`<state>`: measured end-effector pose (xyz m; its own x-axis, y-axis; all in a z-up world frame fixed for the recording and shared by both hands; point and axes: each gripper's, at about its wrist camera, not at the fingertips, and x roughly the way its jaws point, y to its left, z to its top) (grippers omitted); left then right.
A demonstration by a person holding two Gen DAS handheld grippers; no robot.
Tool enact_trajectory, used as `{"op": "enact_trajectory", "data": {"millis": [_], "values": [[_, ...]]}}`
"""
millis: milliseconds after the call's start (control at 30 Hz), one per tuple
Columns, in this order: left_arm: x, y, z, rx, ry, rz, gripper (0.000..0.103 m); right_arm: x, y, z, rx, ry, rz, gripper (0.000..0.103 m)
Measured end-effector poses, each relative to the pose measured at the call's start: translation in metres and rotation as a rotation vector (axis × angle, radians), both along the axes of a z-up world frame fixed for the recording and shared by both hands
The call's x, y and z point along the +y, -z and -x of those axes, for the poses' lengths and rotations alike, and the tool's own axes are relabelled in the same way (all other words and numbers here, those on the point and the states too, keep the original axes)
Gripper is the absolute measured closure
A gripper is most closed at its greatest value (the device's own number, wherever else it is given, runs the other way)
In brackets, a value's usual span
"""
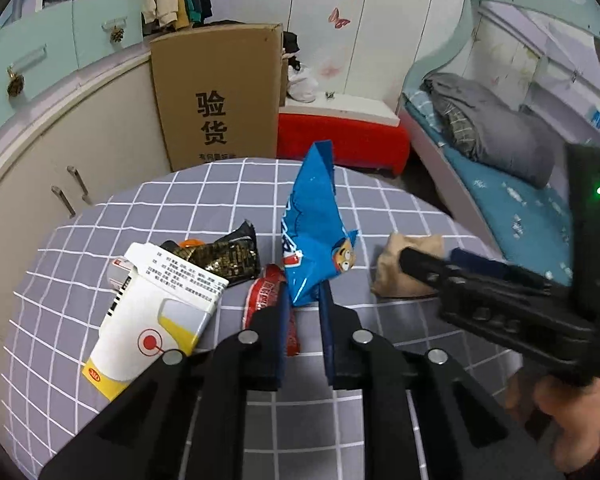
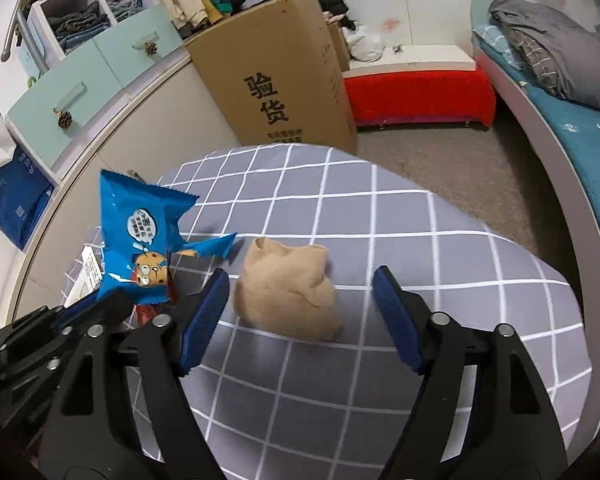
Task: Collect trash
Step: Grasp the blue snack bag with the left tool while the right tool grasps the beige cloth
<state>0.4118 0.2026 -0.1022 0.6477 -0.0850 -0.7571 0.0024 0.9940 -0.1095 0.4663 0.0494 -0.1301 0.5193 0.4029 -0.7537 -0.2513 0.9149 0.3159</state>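
I am working over a table draped in a grey cloth with a white grid (image 2: 380, 216), in a small bedroom. My left gripper (image 1: 305, 300) pinches the lower edge of the blue snack wrapper (image 1: 314, 224), which stands upright above the cloth. To its left lie a white and yellow carton (image 1: 156, 316), a dark wrapper (image 1: 224, 258) and a red wrapper (image 1: 266, 292); the red one seems to touch the left finger, though I cannot be sure. My right gripper (image 2: 300, 316) is spread wide, its blue pads on either side of the tan cloth bundle (image 2: 290, 292) without touching it. Beyond the table stands a tall cardboard box (image 2: 276, 76) printed with black characters, against cream cabinets with pale green drawers (image 2: 88, 84). A red-skirted bench (image 2: 420, 96) sits along the white wardrobe wall, and a bed with a teal sheet (image 2: 580, 140) and grey bedding runs along the right.
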Motion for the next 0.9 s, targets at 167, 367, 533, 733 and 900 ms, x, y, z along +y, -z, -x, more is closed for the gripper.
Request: {"op": "enact_trajectory", "data": {"millis": [167,367,533,733,900], "values": [[0.000,-0.007,0.006,-0.015,0.015,0.016,0.091,-0.001,-0.001,0.007,-0.006,-0.045,-0.013,0.080],[-0.008,-0.020,0.030,-0.041,0.061,0.055,0.092,-0.024,-0.027,0.035,-0.073,-0.050,-0.041,0.085],[-0.030,-0.037,0.061,-0.080,0.101,0.048,0.092,-0.061,-0.048,0.071,-0.128,-0.021,-0.096,0.085],[-0.084,-0.054,0.099,-0.118,0.193,0.032,0.092,-0.129,-0.062,0.123,-0.185,0.068,-0.133,0.085],[-0.145,-0.056,0.129,-0.122,0.314,0.035,0.094,-0.192,-0.061,0.174,-0.240,0.170,-0.125,0.085]]}}
